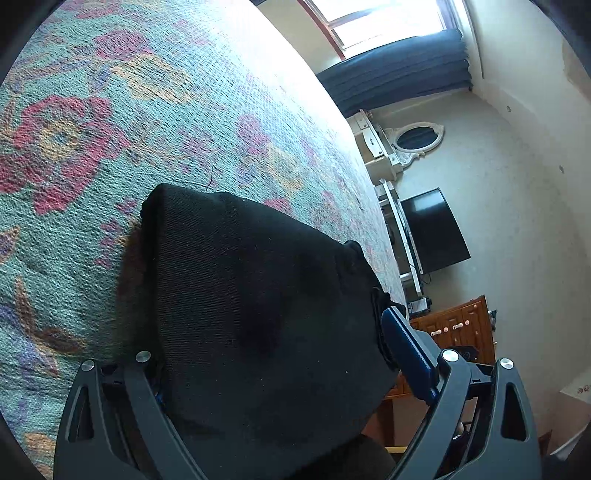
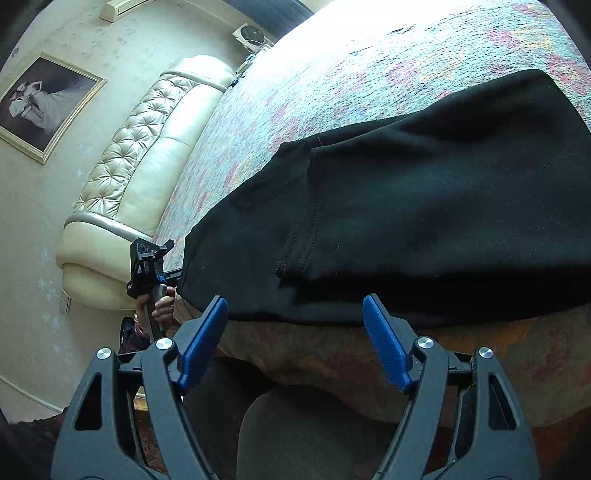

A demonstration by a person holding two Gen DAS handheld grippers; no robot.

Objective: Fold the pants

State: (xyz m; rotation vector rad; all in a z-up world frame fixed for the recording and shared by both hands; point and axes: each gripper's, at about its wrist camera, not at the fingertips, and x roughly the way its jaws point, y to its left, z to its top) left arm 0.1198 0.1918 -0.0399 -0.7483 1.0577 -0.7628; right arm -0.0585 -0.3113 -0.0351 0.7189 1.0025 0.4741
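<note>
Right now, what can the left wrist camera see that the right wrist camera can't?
Only the left wrist view shows the window, the oval mirror, the dark TV screen and the wooden drawers. Only the right wrist view shows the cream tufted headboard, the framed picture and the left gripper seen from outside. Both show the black pants on the flowery bedspread.

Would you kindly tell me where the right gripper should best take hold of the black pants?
Probably the near folded edge of the black pants, lying along the bed's side. The right gripper faces it with jaws open and empty, so come straight in from the bed's side, one jaw above and one below that edge.
</note>
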